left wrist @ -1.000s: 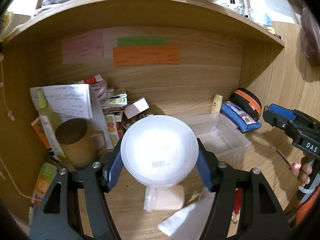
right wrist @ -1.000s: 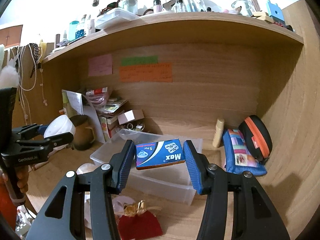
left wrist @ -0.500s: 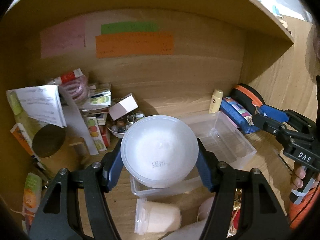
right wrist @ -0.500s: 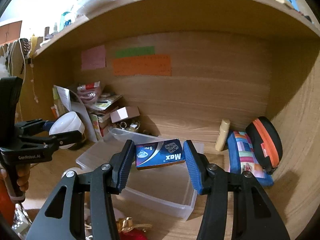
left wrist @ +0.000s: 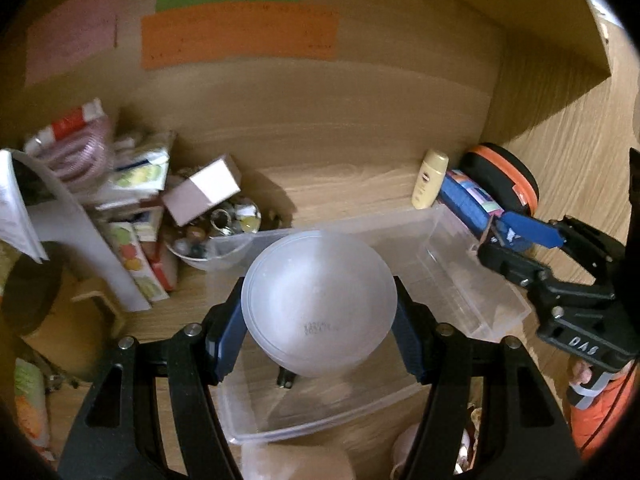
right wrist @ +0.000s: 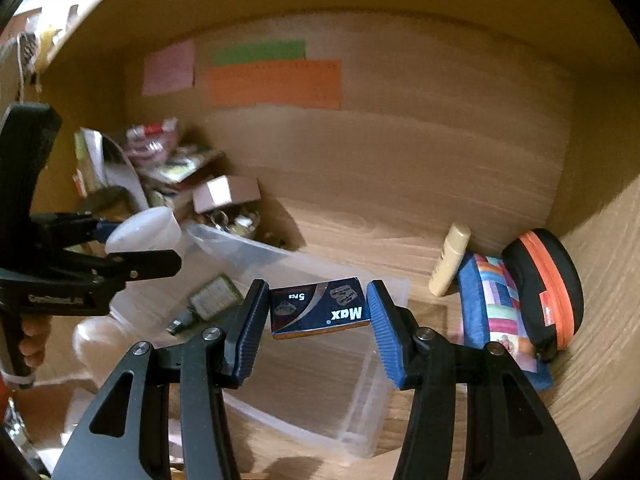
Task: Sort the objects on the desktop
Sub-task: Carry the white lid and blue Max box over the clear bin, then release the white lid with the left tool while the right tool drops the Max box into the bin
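Moved since a second ago: both grippers have gone deeper under the shelf and now hang over the clear plastic bin [left wrist: 476,276]; the wooden alcove looks dimmer and closer.
Left gripper [left wrist: 319,320]: fingers closed on the sides of a round white tub [left wrist: 318,304], carried bottom toward the camera above the bin's near end.
Right gripper [right wrist: 318,312]: blue pads pinch the short ends of a small blue box [right wrist: 319,312] printed "Max", held level over the bin, probably for dropping in.
Bin contents: a small dark bottle [right wrist: 208,304] lies inside, at about 9 o'clock from the blue box.
Left clutter: a pile of packets and a small cardboard box [left wrist: 200,194] at 10 o'clock.
Right clutter: a cream tube [right wrist: 450,266], a patchwork pouch [right wrist: 494,308] and a black-and-orange case [right wrist: 548,288] at 3 o'clock, outside the bin.
Judged step: both items look ready for release into the bin.
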Action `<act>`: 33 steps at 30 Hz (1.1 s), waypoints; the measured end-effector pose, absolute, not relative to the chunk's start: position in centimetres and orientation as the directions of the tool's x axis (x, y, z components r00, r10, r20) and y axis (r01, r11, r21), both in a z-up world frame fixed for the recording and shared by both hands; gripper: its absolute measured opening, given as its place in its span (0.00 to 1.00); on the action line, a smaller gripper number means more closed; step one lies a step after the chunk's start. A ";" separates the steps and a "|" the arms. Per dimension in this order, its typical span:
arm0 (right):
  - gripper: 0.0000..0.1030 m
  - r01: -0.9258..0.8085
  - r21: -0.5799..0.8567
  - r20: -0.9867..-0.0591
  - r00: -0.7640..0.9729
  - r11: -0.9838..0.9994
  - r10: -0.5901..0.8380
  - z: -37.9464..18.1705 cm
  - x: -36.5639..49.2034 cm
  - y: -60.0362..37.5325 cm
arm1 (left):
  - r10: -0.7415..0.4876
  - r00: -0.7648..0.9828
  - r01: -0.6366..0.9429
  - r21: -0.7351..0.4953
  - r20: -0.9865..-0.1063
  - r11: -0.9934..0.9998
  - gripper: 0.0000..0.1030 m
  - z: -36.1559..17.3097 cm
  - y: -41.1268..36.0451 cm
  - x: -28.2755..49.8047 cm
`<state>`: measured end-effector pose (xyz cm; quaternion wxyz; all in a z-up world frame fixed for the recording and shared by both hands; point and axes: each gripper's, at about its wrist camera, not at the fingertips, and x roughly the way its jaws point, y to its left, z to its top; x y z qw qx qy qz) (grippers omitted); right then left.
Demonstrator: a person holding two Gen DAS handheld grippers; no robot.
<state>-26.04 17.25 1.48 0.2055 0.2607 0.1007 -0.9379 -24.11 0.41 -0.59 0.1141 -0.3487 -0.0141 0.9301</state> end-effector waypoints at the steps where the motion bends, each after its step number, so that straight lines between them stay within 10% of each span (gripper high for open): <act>1: 0.46 0.437 -0.089 -0.543 -0.775 -0.895 -0.324 1.2 -26.4 17.2 | 0.229 -0.718 -0.210 -0.110 -0.657 -0.972 0.63 -0.9 0.7 -24.5; 33: 0.46 0.533 -0.266 -0.760 -0.629 -0.804 -0.165 -3.8 -31.2 13.3 | 0.217 -0.549 -0.290 -0.059 -0.807 -0.955 0.63 -5.1 4.0 -28.3</act>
